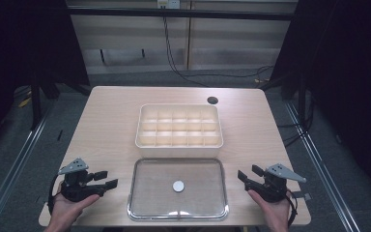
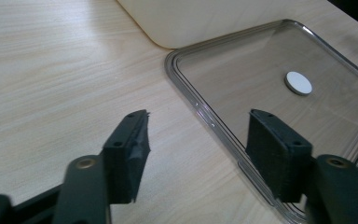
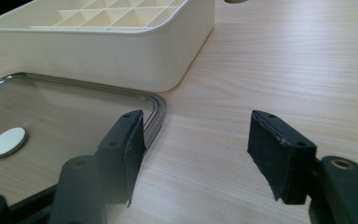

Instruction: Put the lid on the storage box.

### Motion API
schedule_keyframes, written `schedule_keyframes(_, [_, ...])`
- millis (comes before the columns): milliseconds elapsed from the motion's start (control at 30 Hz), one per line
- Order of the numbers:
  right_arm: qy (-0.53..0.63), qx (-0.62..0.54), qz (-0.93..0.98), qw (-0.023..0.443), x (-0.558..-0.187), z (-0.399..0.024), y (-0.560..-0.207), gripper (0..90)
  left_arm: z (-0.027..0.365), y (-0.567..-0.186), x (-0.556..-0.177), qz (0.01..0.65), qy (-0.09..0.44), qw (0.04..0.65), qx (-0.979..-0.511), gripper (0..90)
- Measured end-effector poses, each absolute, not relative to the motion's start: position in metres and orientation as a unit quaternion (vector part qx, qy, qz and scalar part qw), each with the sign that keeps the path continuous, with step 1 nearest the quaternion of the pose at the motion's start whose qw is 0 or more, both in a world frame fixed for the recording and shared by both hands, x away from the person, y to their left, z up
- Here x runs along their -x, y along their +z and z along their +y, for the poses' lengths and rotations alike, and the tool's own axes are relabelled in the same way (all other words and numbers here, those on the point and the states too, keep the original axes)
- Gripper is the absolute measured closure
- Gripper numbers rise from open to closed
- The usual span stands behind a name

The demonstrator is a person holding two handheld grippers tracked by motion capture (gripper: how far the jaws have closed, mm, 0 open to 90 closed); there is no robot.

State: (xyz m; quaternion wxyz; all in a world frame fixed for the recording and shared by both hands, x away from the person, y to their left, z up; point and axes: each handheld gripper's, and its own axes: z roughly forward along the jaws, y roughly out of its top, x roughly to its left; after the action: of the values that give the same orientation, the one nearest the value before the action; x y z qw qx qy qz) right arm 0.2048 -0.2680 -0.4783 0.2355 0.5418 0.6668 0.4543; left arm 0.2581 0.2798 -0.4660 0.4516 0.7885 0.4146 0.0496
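Lid: the clear rectangular plastic lid [image 1: 178, 189] with a white round knob [image 1: 178, 186] lies flat on the tabletop [image 1: 111, 121], just in front of the cream compartment box [image 1: 179, 126].
Left hand-held gripper [image 1: 107, 180]: jaws wide apart, empty, beside the lid's left edge.
Right hand-held gripper [image 1: 247, 175]: likewise open and empty, by the right edge.
My plan: I'd pinch both short rims together, lift level, then lower squarely onto the box.

High view looks down over the table [image 1: 111, 121]; both gripper views, low and close, share the clear lid [image 1: 178, 189].
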Motion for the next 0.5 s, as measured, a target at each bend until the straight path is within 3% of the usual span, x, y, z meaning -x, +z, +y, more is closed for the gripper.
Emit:
schedule_keyframes(233, [0.458,-0.533,0.678,0.216,-0.203,-0.264,-0.474,35.9,0.278,-0.466,-0.256,0.401,0.035,0.454,-0.795,48.4])
schedule_keyframes(500, [0.47,-0.512,0.694,0.189,-0.2,-0.251,-0.462,43.9,0.269,-0.459,-0.256,0.391,0.025,0.454,-0.8,43.4])
